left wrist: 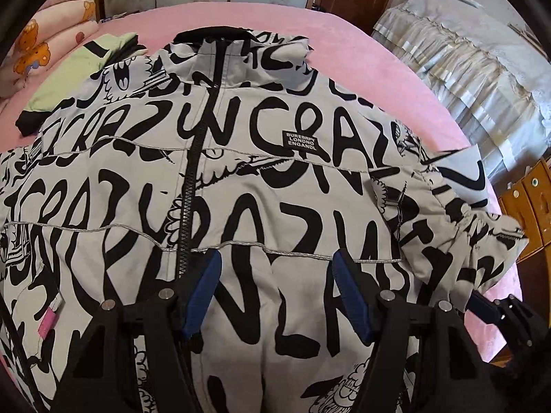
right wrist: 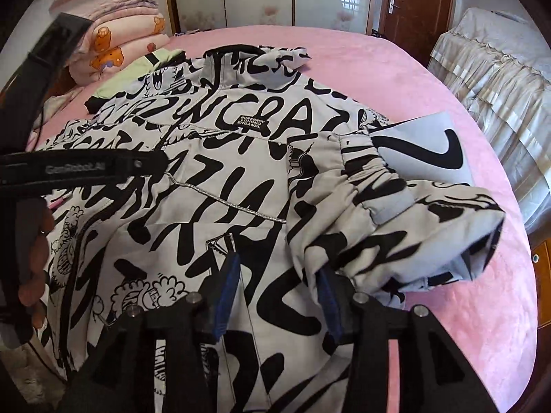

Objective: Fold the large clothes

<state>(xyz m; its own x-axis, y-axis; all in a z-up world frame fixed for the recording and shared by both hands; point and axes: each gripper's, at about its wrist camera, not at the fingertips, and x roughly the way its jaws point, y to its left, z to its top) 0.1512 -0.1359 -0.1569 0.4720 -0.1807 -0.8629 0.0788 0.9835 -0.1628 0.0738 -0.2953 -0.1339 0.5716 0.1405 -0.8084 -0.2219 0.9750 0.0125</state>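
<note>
Open tongs (left wrist: 275, 289) over jacket (left wrist: 241, 186) on pink bed (left wrist: 344, 34).

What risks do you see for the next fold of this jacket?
The folded sleeve on the white jacket with black lettering looks puffy and may spring back. The open right gripper could snag its edge. The green garment under the jacket's far shoulder might get dragged along.
</note>
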